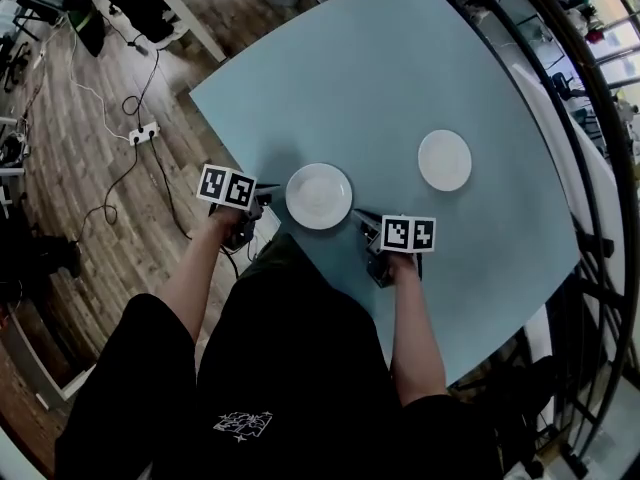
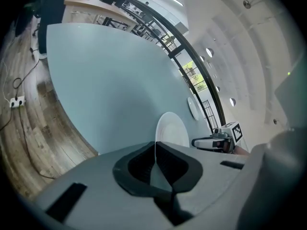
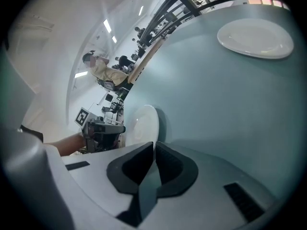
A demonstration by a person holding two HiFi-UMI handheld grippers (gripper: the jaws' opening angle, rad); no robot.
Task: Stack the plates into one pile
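**Approach to the near plate, nothing gripped yet**

Both the left gripper (image 1: 264, 201) and the right gripper (image 1: 366, 227) have their jaws clenched on nothing. The near plate (image 1: 319, 195) lies flat between their tips; the far plate (image 1: 445, 160) sits well beyond. The next move likely calls for parting one pair and taking a rim.

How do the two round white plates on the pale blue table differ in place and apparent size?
The near round white plate lies by the front edge of the pale blue table, between the left gripper and the right gripper. The far round white plate lies further in, beyond the right gripper, alone. In the head view the near plate looks somewhat larger than the far plate. Both are empty, lying flat, untouched.
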